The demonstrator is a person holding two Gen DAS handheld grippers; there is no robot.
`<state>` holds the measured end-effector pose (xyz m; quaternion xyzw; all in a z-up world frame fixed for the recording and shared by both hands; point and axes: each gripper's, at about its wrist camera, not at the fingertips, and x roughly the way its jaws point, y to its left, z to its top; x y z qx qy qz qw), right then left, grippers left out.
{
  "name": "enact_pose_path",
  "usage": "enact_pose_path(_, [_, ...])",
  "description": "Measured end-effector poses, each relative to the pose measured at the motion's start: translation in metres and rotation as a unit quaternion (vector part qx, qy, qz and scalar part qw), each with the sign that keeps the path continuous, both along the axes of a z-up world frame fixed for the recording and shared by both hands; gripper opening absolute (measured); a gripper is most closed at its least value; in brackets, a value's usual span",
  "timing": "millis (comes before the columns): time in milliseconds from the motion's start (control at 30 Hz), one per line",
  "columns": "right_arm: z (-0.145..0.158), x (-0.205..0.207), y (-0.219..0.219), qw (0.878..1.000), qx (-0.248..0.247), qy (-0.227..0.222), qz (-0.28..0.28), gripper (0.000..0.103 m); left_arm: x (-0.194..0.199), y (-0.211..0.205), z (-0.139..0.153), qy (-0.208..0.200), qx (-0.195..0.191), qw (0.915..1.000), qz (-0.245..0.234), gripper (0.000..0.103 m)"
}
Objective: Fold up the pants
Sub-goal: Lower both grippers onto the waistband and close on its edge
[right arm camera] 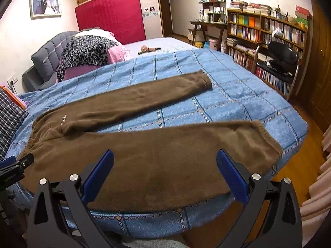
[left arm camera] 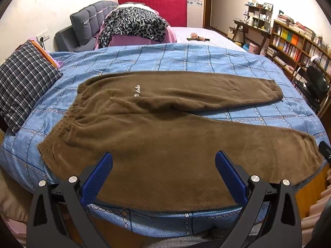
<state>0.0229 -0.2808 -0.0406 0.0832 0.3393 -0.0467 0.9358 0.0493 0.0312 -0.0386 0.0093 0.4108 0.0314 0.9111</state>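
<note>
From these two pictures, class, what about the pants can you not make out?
- Logo on the pants: too small and blurred to read, both views.
- Underside: hidden against the blanket.
- Near edge: partly covered by the left gripper and the right gripper.
- Waistband: mostly cut off in the right view.

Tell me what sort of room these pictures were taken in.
Most likely a home bedroom. The brown pants lie spread on a bed with a blue checked cover, a grey padded headboard stands behind it, and a full bookshelf lines the far wall.
</note>
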Motion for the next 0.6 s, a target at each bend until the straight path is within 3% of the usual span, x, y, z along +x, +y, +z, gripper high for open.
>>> enact_pose_path(200, [0.016, 0.006, -0.001, 0.997, -0.011, -0.078, 0.003, 0.1, 0.015, 0.013, 0.01, -0.024, 0.01, 0.9994, 0.023, 0.098])
enact_pose_path(600, [0.018, 0.068, -0.002, 0.997, -0.005, -0.081, 0.015, 0.1, 0.087, 0.08, 0.015, -0.036, 0.037, 0.9924, 0.112, 0.098])
